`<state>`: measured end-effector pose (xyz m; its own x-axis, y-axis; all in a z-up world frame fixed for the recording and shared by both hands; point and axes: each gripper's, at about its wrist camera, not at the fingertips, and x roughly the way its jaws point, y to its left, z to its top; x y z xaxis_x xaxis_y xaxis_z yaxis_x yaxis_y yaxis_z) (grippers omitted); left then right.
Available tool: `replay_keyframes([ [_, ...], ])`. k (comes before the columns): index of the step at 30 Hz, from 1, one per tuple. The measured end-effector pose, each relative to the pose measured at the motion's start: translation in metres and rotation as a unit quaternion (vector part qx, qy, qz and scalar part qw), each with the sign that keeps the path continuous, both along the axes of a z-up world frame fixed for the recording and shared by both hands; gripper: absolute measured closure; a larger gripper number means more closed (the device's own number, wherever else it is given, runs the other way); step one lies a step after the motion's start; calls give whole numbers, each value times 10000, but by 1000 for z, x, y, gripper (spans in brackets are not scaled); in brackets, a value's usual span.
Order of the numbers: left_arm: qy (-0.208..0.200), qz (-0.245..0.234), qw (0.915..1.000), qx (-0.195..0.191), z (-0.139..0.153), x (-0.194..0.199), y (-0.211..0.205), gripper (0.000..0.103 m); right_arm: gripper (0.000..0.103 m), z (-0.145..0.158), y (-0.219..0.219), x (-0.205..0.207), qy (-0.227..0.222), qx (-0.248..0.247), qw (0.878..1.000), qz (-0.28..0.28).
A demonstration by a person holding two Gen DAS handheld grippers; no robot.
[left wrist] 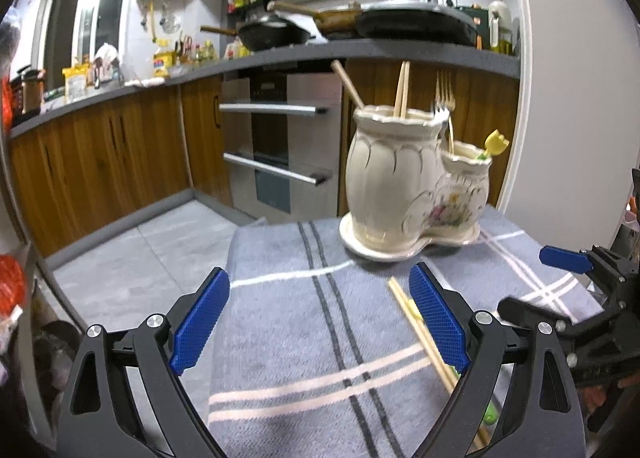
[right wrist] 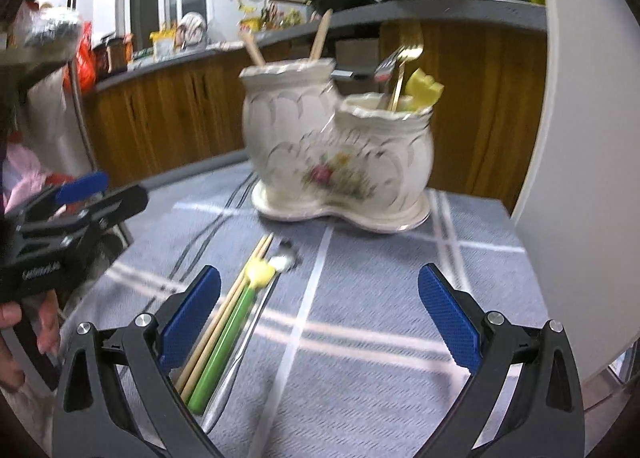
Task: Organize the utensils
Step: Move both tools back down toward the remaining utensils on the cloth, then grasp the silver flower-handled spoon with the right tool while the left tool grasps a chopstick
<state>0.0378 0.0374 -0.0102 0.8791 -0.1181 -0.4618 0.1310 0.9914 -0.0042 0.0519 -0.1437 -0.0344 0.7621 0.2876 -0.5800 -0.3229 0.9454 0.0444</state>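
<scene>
Closest to the lens in the left wrist view, the left gripper [left wrist: 320, 318] has its black angular arms and blue cross-hatched rubber pads spread wide, with nothing between them. Same story in the right wrist view: the right gripper [right wrist: 320, 318] is gaping open and empty, textured blue pads well apart.

Under both sits a grey-blue woven cloth with white and dark stripes [right wrist: 380, 298], kind of a coarse towel weave. Lying loose on it, lower left of the right wrist frame, is a little bundle: a pair of pale wooden chopsticks [right wrist: 228, 306], a glossy green plastic stick with a yellow flower-shaped top [right wrist: 228, 342] right against them, and a shiny metal spoon [right wrist: 280, 258] alongside, handle partly hidden by the left pad. In the left wrist view the chopsticks [left wrist: 416, 322] run diagonally at lower right, tucked behind the right pad.

Further back, centre of both frames, stands the cream glazed ceramic double-pot holder with scalloped ribs and a floral print [left wrist: 400, 185], on its matching base. The taller pot holds wooden chopsticks [left wrist: 401, 89]; metal forks [left wrist: 444, 97] and a yellow flower-topped pick [left wrist: 496, 141] stick out by the shorter one.

Behind that: wood-grain cabinets [left wrist: 100, 153] and a dark countertop [left wrist: 280, 57] with black pans.
</scene>
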Motion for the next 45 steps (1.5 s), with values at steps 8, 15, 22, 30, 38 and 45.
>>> replay_keyframes([
  [8,256,-82,9996,-28,-9,6,2,12,56,-25,21,15,994,-168,9946,257],
  [15,241,-115,9996,-45,-8,5,1,12,78,-31,44,30,1164,-554,9913,261],
  [22,284,-99,9995,-113,-9,7,3,12,97,-29,56,39,1287,-639,9890,352],
  [30,665,-527,9964,-16,-15,8,-12,13,100,-21,28,23,1029,-320,9939,223],
  [38,1510,-1216,9809,150,-42,10,-51,61,100,-8,0,10,696,-168,9973,185],
  [45,1737,-1365,9752,158,-52,9,-62,76,100,-8,-7,9,497,-100,9986,172],
])
